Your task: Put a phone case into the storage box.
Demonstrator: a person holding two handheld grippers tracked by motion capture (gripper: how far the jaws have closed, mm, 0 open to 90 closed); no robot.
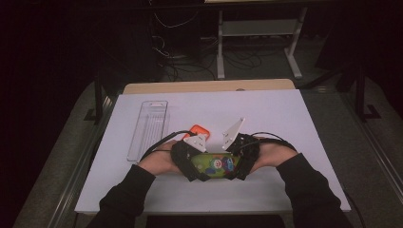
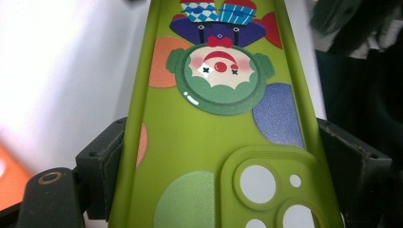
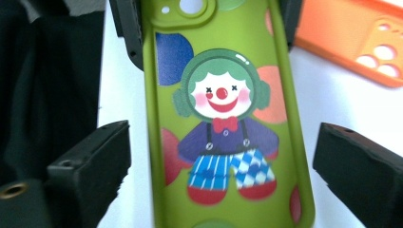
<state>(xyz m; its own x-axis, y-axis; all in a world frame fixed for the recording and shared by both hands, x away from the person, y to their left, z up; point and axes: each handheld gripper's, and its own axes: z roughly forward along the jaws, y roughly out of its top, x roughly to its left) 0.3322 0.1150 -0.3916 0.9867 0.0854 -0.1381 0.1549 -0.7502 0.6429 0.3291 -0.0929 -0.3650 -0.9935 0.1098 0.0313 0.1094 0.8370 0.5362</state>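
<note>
The green phone case (image 2: 209, 142), printed with a clown, lies lengthwise between the two grippers, just above the white table (image 1: 285, 123). The left gripper (image 2: 221, 156) pinches its camera-hole end, both black jaws pressed against the case's long edges. At the clown's-feet end the right gripper (image 3: 223, 161) stands spread, with a clear gap between each jaw and the case's rim, so the left grip alone seems to carry it. Beyond the right gripper's far jaw lies an orange case (image 3: 351, 42), and off past the left hand a clear plastic tray (image 1: 148, 128).

To do this step well, I would keep the left pinch steady and level and bring the right jaws squarely onto the side rims before any pull or twist. A soft case will probably bow if squeezed hard, though its stiffness is hard to judge here.
</note>
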